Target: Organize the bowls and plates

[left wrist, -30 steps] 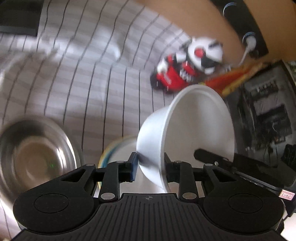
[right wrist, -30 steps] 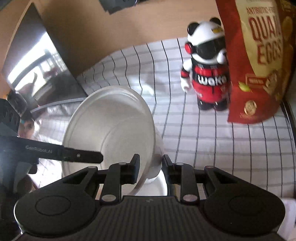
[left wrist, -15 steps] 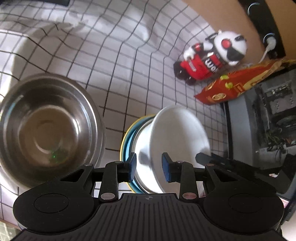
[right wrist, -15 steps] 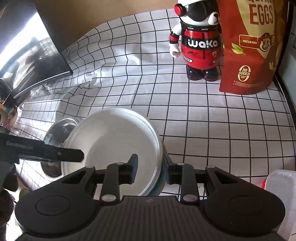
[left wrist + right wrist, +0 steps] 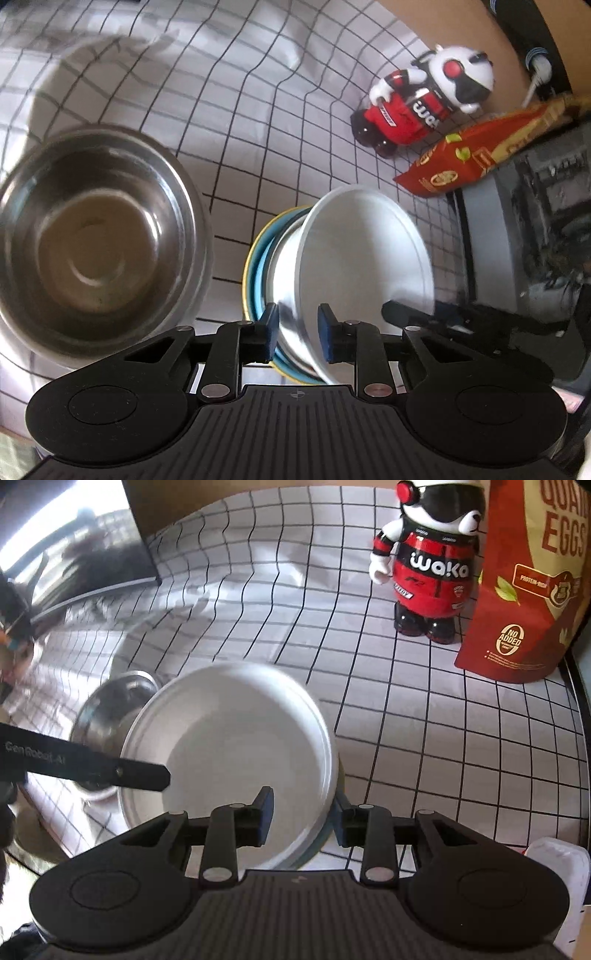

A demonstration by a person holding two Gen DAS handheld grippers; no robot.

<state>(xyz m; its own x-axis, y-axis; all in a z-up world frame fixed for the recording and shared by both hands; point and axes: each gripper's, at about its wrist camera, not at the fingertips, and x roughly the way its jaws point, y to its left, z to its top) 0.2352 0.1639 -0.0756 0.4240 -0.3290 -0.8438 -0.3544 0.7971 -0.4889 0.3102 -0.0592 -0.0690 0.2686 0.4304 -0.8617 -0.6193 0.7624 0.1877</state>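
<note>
Left wrist view, items as we find them:

1. Left gripper (image 5: 297,330): angled steeply down, and its jaws have just been closing. The near wall of the white bowl (image 5: 362,258) fills the gap between the blue pads, one pad (image 5: 271,328) outside the bowl and the other inside. We read this as a clamp on the wall.
2. White bowl: tilted, with its mouth turned to the right of the picture. Its base sits low in the stack of plates (image 5: 255,266), which shows a blue edge and a yellow rim.
3. Steel bowl (image 5: 92,240): upright and empty on the checked cloth (image 5: 240,92), just beside the stack at the left of the picture.
4. Toy figure (image 5: 424,107) in red and white, and a red pouch (image 5: 472,158): at the far side of the cloth, well apart from the dishes.

Right wrist view:

5. Right gripper (image 5: 301,812): its jaws have just been opening. They straddle the white bowl's near rim, one pad hanging inside the bowl and the other just outside the rim. We see a clear gap at the inner pad and take the grasp as released.
6. One finger of the left gripper reaches in across the bowl's opposite rim.
7. White container (image 5: 554,867): at the lower right edge, only partly in view.
</note>
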